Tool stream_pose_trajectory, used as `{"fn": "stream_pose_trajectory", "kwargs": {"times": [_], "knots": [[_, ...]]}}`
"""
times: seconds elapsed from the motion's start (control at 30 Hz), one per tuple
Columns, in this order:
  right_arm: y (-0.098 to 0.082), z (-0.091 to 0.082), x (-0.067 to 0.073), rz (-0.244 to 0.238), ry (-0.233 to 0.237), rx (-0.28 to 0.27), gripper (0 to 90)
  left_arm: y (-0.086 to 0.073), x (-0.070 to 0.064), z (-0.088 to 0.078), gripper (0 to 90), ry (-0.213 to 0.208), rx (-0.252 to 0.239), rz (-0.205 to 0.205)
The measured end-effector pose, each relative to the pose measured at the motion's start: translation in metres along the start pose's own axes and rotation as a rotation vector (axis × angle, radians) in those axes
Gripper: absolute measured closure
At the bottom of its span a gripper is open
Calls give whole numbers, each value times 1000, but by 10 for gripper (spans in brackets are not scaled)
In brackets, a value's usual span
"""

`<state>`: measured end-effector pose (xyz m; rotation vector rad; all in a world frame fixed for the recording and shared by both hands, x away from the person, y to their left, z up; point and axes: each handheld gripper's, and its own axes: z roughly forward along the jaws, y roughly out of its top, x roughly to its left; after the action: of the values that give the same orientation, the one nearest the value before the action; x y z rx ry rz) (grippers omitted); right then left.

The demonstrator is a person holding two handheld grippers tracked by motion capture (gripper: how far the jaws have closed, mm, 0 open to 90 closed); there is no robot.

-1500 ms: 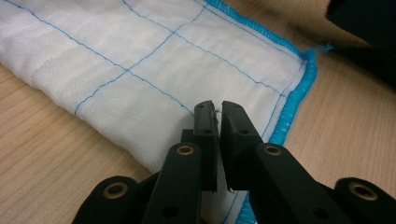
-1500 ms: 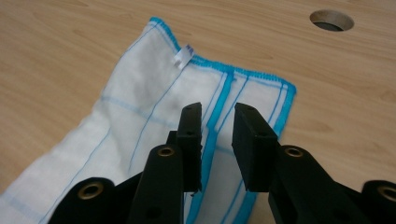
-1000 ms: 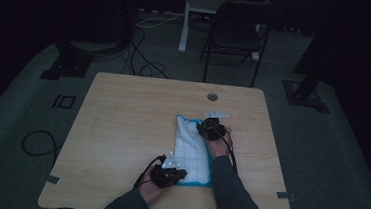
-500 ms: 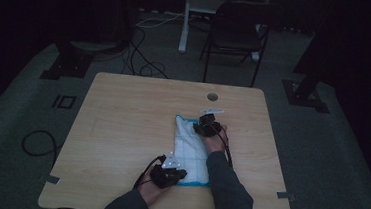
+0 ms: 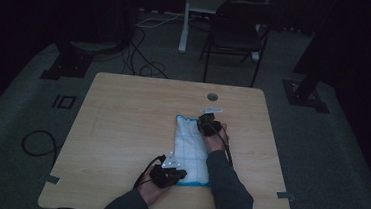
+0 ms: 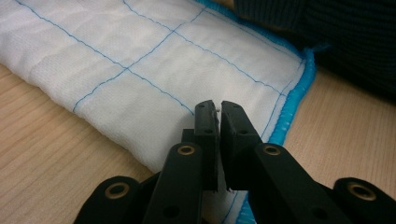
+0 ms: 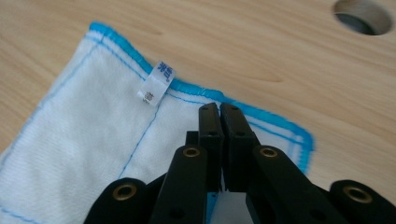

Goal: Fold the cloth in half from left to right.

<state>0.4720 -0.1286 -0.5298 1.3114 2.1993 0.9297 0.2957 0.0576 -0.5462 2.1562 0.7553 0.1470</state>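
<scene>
Both corners of the folded white cloth (image 5: 191, 147) on the wooden table (image 5: 121, 124) are pinched, left gripper (image 6: 217, 106) near, right gripper (image 7: 218, 109) far (just closed), so lifting should be kept even.

High view: overhead from near side, facing far, distant, whole table (image 5: 121, 129). Left gripper view: close, low, near end of cloth (image 6: 140, 70). Right gripper view: close, far end. Shared: cloth.
</scene>
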Motion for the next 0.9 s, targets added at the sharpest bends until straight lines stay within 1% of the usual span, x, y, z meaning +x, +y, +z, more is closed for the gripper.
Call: {"fn": "stream_pose_trajectory", "kwargs": {"times": [0.07, 0.2, 0.47, 0.57, 0.67, 0.77, 0.83, 0.9], "knots": [[1, -5, -5, 12, -12, -12, 887, 0, 0, 0, 861, 0, 0, 0], [2, -13, -13, 17, -29, -30, 888, 0, 0, 0, 861, 1, -1, 0], [2, -21, -27, 27, -61, -34, 893, -1, -2, -1, 861, 9, -1, 14], [3, -22, -29, 30, -75, -30, 894, -1, -3, -1, 859, 6, -2, 14], [3, -21, -32, 36, -78, -22, 893, -2, -3, -1, 854, 6, -4, 13], [1, -18, -33, 38, -83, -8, 892, -2, -4, -2, 826, 3, -5, 17], [-1, -14, -33, 36, -74, 2, 888, -2, -5, -2, 810, -4, -9, 4], [-3, -12, -33, 39, -66, 8, 886, -2, -6, -2, 798, -6, -12, 8]]}}
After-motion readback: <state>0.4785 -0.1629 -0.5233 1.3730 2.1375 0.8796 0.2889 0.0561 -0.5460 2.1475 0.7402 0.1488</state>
